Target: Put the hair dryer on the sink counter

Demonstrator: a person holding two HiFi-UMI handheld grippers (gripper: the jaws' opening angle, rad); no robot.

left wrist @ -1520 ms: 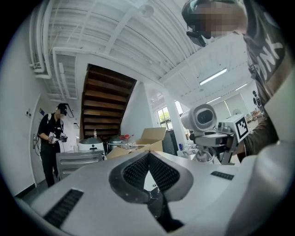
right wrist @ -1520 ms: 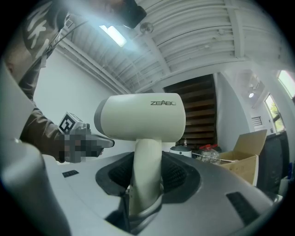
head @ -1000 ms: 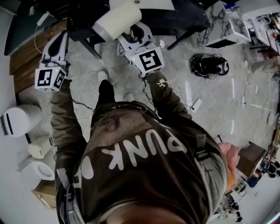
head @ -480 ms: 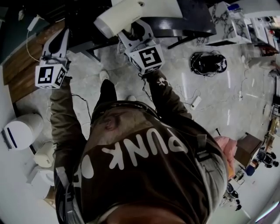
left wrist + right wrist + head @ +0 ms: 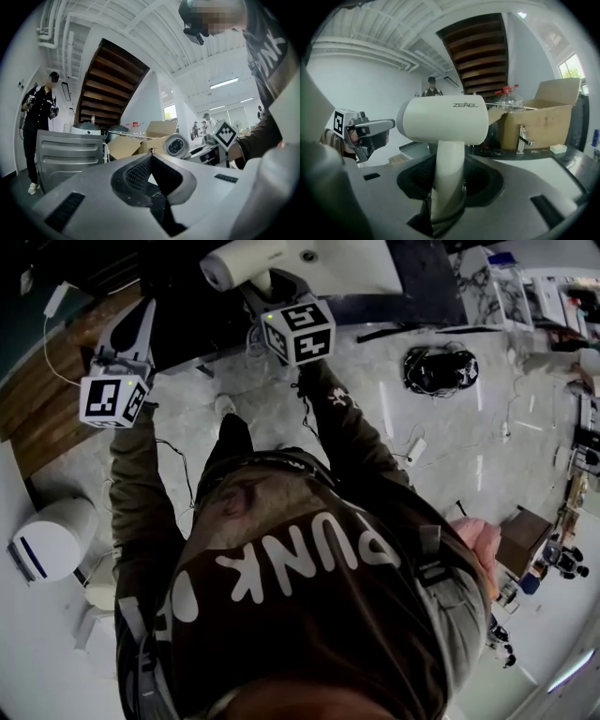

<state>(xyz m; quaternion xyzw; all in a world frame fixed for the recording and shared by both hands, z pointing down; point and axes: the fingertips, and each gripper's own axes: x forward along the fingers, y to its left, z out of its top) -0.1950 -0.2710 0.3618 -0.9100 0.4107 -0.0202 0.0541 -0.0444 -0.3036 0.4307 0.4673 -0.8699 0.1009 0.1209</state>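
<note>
Both grippers advance toward dark sink counter (image 5: pixel 427 282). Right gripper (image 5: pixel 447 187) clenches handle of cream-white plastic hair dryer (image 5: pixel 443 119), aloft beside white basin (image 5: pixel 347 263). Left gripper (image 5: pixel 151 159) closed, empty. Risk: top-heavy barrel pivots in grip, clips chrome faucet (image 5: pixel 523 138).

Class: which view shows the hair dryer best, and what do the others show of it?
The right gripper view: the hair dryer stands close, handle clamped in the right gripper. The head view catches its barrel from above; the left gripper view only its round end.
</note>
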